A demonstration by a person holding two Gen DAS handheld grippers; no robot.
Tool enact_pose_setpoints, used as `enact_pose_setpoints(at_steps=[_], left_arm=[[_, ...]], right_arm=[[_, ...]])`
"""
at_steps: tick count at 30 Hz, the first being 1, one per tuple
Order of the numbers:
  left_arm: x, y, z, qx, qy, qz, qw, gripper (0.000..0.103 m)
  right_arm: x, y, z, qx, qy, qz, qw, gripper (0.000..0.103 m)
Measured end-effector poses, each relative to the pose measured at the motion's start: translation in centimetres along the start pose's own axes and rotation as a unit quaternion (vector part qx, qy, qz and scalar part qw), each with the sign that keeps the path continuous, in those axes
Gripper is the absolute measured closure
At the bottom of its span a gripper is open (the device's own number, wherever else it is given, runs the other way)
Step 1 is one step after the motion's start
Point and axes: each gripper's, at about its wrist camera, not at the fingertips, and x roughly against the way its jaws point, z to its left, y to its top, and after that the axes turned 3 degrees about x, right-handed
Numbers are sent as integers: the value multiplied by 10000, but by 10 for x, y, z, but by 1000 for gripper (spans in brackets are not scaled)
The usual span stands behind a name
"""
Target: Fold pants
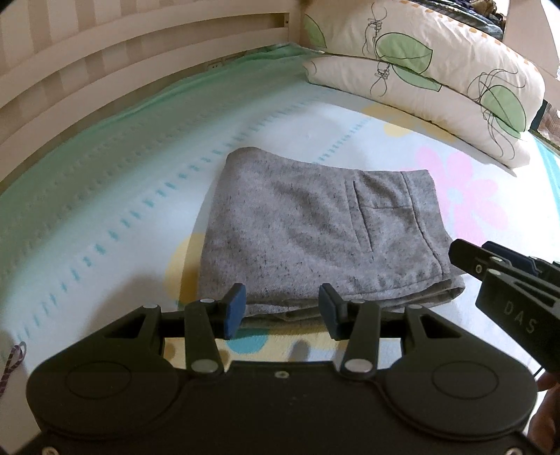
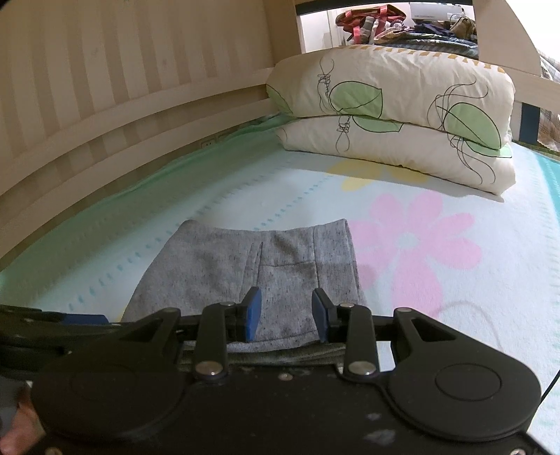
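The grey speckled pants (image 1: 315,238) lie folded into a compact rectangle on the bed, a back pocket facing up. In the left wrist view my left gripper (image 1: 281,309) hovers at the near edge of the bundle, jaws apart with nothing pinched between the blue pads. My right gripper (image 1: 490,266) shows at the right of that view, beside the pants' near right corner. In the right wrist view the pants (image 2: 245,273) sit just beyond my right gripper (image 2: 286,315), which is open over the near edge with no cloth gripped.
A flower-printed sheet (image 1: 465,196) covers the mattress. Two stacked leaf-patterned pillows (image 2: 402,115) lie at the far right. A pale slatted bed rail (image 1: 105,63) curves along the left and far side. Clutter sits on a shelf (image 2: 402,21) behind the pillows.
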Motion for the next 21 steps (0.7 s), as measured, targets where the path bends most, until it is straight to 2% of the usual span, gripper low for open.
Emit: enact_pose_setpoints(at_steps=[21], left_arm=[[0, -2, 0, 23, 43, -12, 10000, 49]], right_arm=[[-5, 0, 1, -63, -75, 31, 9999, 68]])
